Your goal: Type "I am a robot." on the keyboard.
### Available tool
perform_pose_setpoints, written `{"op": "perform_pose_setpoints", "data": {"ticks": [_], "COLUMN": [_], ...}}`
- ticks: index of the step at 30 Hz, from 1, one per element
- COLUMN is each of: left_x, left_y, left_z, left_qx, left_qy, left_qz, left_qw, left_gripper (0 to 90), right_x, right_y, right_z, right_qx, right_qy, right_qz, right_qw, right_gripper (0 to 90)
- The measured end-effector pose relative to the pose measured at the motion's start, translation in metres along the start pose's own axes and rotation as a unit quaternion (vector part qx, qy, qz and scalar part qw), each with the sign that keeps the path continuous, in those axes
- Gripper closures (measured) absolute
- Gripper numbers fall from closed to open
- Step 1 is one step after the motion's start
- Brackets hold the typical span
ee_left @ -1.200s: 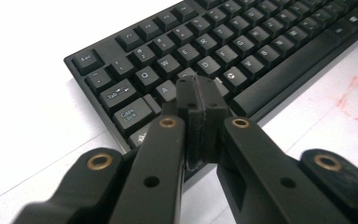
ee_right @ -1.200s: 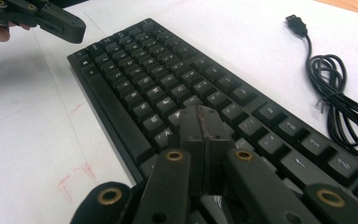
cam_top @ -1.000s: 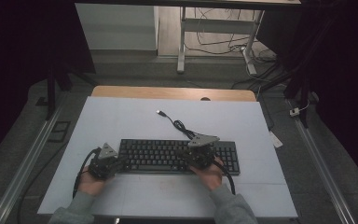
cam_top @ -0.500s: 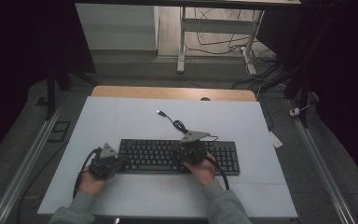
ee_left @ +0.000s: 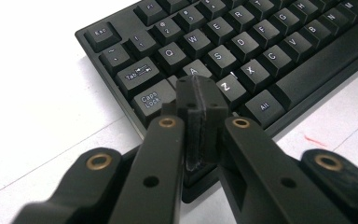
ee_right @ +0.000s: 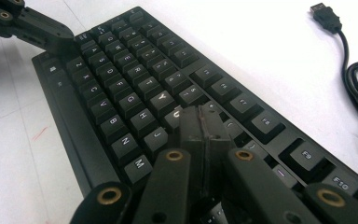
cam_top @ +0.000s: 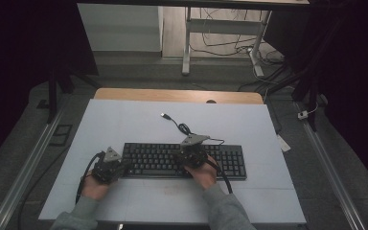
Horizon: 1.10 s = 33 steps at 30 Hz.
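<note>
A black keyboard (cam_top: 182, 160) lies across the white table, and I see its keys close up in the left gripper view (ee_left: 242, 42) and the right gripper view (ee_right: 135, 88). My left gripper (cam_top: 123, 166) (ee_left: 200, 91) is shut with nothing between its jaws, its tips over the keyboard's left end by the Caps Lock and A keys. My right gripper (cam_top: 190, 154) (ee_right: 200, 121) is also shut and empty, tips over the middle keys near U and J. In the right gripper view the left gripper (ee_right: 60, 39) reaches in at the top left.
The keyboard's black cable (cam_top: 182, 128) coils behind it and ends in a loose USB plug (cam_top: 164, 115) (ee_right: 325, 15). A wooden strip (cam_top: 177, 96) edges the table's far side. Metal rails run along both sides, and a desk frame with cables stands beyond.
My right gripper has slid left along the keyboard, from its right part toward the middle keys. The left gripper has stayed at the left end.
</note>
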<state>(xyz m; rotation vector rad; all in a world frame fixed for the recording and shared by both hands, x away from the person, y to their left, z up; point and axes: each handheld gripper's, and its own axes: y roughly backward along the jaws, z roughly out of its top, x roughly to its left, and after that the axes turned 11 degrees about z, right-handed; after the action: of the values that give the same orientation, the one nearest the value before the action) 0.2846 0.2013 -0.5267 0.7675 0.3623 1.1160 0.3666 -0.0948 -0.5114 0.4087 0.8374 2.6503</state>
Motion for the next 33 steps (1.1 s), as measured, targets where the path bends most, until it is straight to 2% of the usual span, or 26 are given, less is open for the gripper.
{"op": "perform_pose_setpoints", "data": {"ticks": [6, 14, 27, 33], "left_x": [0.000, 0.000, -0.003, -0.002], "left_y": [0.000, 0.000, -0.002, -0.002], "left_z": [0.000, 0.000, -0.001, -0.001], "left_qx": [0.000, 0.001, 0.007, 0.007], "left_qy": [-0.001, -0.002, -0.007, -0.006], "left_qz": [0.000, -0.001, 0.002, 0.001], "left_qw": [1.0000, 1.0000, 1.0000, 1.0000], "left_gripper": [88.3, 88.3, 88.6, 88.6], "right_x": [0.000, -0.001, -0.003, -0.003], "right_y": [-0.007, -0.017, -0.017, -0.020], "right_z": [0.002, 0.004, 0.004, 0.004], "right_qx": [0.003, 0.017, 0.018, 0.031], "right_qy": [-0.004, -0.004, -0.002, -0.004], "right_qz": [-0.001, -0.018, -0.025, -0.027], "right_qw": [1.0000, 0.9997, 0.9995, 0.9992], "right_gripper": [89.4, 89.4, 89.4, 89.7]}}
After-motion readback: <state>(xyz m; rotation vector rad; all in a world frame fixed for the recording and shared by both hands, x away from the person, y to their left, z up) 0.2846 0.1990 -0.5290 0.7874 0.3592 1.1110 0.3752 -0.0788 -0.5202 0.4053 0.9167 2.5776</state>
